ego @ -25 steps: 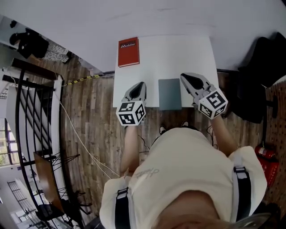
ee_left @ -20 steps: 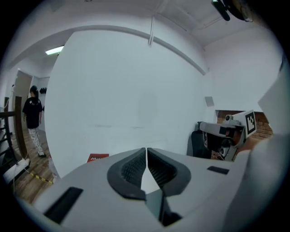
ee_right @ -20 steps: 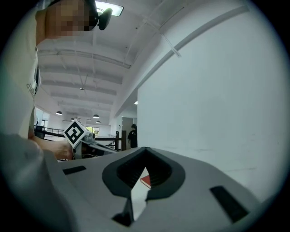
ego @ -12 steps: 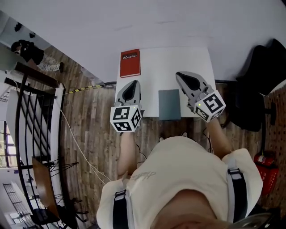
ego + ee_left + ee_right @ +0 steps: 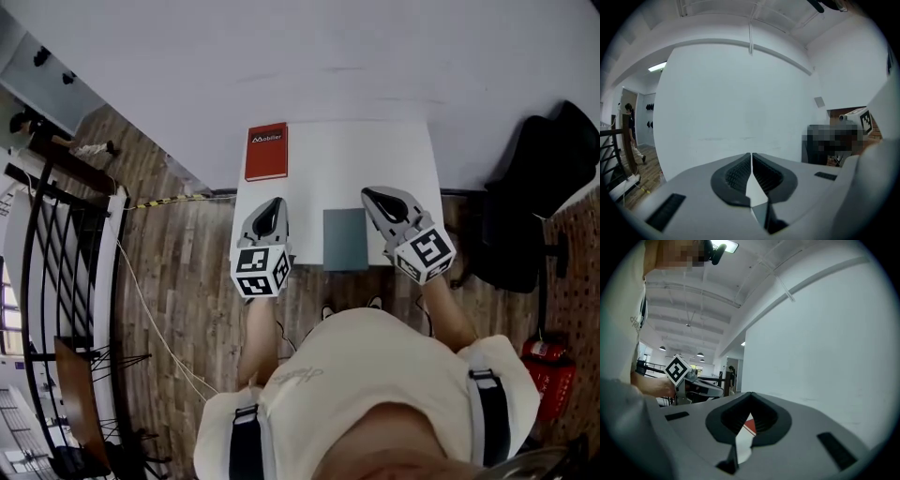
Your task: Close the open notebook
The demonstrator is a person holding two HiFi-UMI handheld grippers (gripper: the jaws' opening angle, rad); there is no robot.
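Note:
A grey-blue notebook (image 5: 345, 239) lies closed and flat at the near edge of the white table (image 5: 337, 155). My left gripper (image 5: 272, 204) hovers over the table's near left part, a little left of the notebook, with its jaws shut on nothing (image 5: 751, 154). To the right of the notebook, close to its far right corner, my right gripper (image 5: 367, 194) points up the table, shut and empty (image 5: 751, 394). Neither gripper touches the notebook. The right gripper view shows the left gripper (image 5: 693, 385) off to its left.
A red book (image 5: 266, 151) lies at the table's far left corner, and a sliver of it (image 5: 750, 427) shows between the right jaws. A white wall stands behind the table. A black chair (image 5: 544, 187) is to the right and a dark railing (image 5: 66, 234) to the left, on wooden floor.
The head view has shifted, so the table sits lower in the picture. Both grippers stay shut beside the closed notebook; the left one has drifted slightly further left of it.

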